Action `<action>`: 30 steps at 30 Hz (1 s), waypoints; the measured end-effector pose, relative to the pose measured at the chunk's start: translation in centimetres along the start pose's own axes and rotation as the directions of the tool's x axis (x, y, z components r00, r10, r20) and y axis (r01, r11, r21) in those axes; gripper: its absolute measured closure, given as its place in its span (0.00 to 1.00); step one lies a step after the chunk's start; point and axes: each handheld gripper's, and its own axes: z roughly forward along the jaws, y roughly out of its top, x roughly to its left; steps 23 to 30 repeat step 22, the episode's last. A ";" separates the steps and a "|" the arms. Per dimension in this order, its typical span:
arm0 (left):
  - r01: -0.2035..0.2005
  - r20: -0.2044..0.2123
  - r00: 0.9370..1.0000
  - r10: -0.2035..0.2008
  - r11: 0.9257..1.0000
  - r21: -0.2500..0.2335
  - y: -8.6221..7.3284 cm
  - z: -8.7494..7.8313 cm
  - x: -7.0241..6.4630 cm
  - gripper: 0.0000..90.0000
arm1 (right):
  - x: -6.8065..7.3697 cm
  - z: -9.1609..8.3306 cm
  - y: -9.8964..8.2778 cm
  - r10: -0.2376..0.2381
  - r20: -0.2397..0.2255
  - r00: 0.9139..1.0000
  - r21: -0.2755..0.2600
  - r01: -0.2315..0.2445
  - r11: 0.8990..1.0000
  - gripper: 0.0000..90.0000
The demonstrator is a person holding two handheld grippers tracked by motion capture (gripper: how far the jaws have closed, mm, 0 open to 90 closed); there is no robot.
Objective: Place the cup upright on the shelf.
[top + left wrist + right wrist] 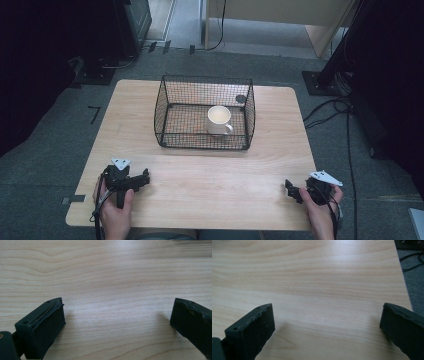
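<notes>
1. Currently you are resting the left claw point(142, 180) and right claw point(292, 191) wide apart, gripping nothing, near the tabletop's point(210, 185) front corners.
2. Farther back, a white mug point(219, 119) is sitting upright inside the wire basket point(172, 107).

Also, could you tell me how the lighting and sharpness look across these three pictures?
High view: table evenly lit, surroundings dark, mug slightly soft. Left gripper view: glare along the top, soft shadows beside the jaws. Right gripper view: bright glare patch at the top, near jaws blurred.
</notes>
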 end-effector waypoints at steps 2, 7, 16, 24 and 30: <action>0.000 0.000 1.000 0.000 1.000 0.000 0.0 0.0 0.0 0.00 | -0.1 0.0 -0.1 -0.053 0.013 0.998 0.017 0.053 0.998 0.00; 0.002 0.000 1.000 -0.002 1.000 0.000 0.0 0.0 0.0 0.00 | -0.5 -0.1 -0.2 -0.079 -0.013 0.997 0.020 0.079 0.997 0.00; 0.004 -0.002 1.000 -0.004 1.000 0.000 0.0 0.0 0.0 0.00 | -0.5 -0.1 -0.2 -0.079 -0.013 0.997 0.019 0.079 0.997 0.00; 0.004 -0.002 1.000 -0.004 1.000 0.001 0.0 0.0 0.0 0.00 | -0.5 -0.2 -0.2 -0.079 -0.013 0.997 0.019 0.080 0.997 0.00; 0.004 -0.002 1.000 -0.004 1.000 0.001 0.0 0.0 0.0 0.00 | -0.5 -0.2 -0.2 -0.079 -0.013 0.997 0.019 0.080 0.997 0.00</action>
